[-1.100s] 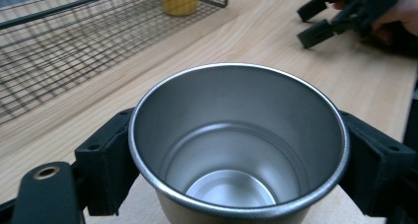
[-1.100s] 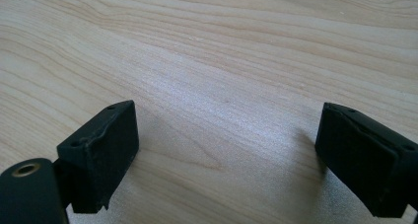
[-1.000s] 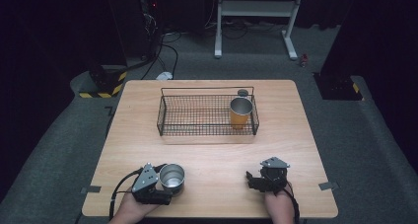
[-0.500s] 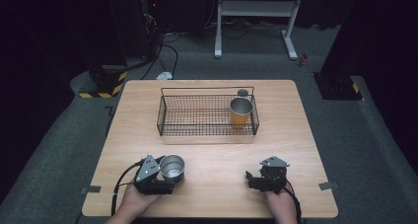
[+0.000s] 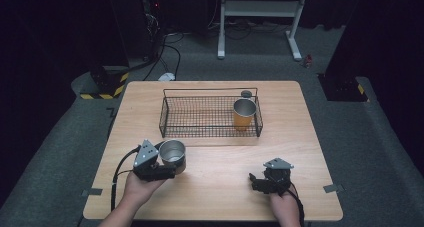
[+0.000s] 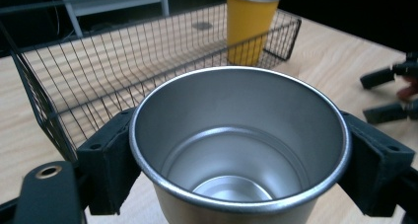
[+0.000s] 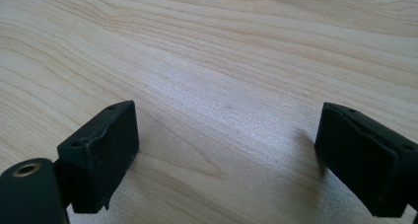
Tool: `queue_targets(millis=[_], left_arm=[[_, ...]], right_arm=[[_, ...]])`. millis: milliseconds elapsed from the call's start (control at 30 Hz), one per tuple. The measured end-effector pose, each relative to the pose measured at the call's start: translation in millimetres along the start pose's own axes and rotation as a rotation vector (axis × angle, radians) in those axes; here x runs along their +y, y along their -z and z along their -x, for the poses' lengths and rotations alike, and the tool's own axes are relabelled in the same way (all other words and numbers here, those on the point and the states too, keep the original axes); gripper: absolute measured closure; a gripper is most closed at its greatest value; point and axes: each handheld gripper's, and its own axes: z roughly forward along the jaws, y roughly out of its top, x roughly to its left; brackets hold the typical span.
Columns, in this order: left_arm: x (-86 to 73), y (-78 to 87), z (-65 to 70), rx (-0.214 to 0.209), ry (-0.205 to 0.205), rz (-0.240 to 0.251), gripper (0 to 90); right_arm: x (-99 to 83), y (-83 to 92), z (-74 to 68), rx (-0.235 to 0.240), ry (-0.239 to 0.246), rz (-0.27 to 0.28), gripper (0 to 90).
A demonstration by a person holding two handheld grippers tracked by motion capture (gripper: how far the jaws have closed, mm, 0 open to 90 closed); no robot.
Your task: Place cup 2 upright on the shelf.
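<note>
1. Now your left gripper [image 5: 167, 163] sits farther up the light wooden table [image 5: 300, 137] than a second ago, nearer the black wire basket [image 5: 210, 118], and the shiny steel cup [image 5: 172, 154] has come along with it.
2. Its jaws stand about half open, pressed on both sides of the cup's wall; the left gripper view shows the cup [image 6: 241, 145] upright with its mouth up, between the pads.
3. Your right gripper [image 5: 257, 181] has kept its place near the table's front edge, jaws wide apart with bare wood between them.
4. An orange cup with a steel rim [image 5: 244, 114] stands in the basket's right end.
5. The basket's near wall stands between your held cup and the basket floor.
</note>
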Motion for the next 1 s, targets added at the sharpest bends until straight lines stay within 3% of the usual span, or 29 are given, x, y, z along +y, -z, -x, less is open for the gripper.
queue_targets(millis=[500, 900, 1000], left_arm=[[44.2, -18.4, -13.7, 0.035, 0.004, 0.047, 16.0], [71.7, -42.5, -28.3, 0.066, 0.01, 0.078, 16.2], [76.5, -51.6, -30.3, 0.081, -0.009, 0.077, 16.2]], right_arm=[[-0.2, 0.3, 0.3, -0.004, -0.011, -0.001, 9.9], [-0.3, 0.1, 0.7, -0.005, -0.01, 0.005, 10.8], [-0.5, 0.6, 1.0, -0.009, -0.013, 0.005, 11.3]])
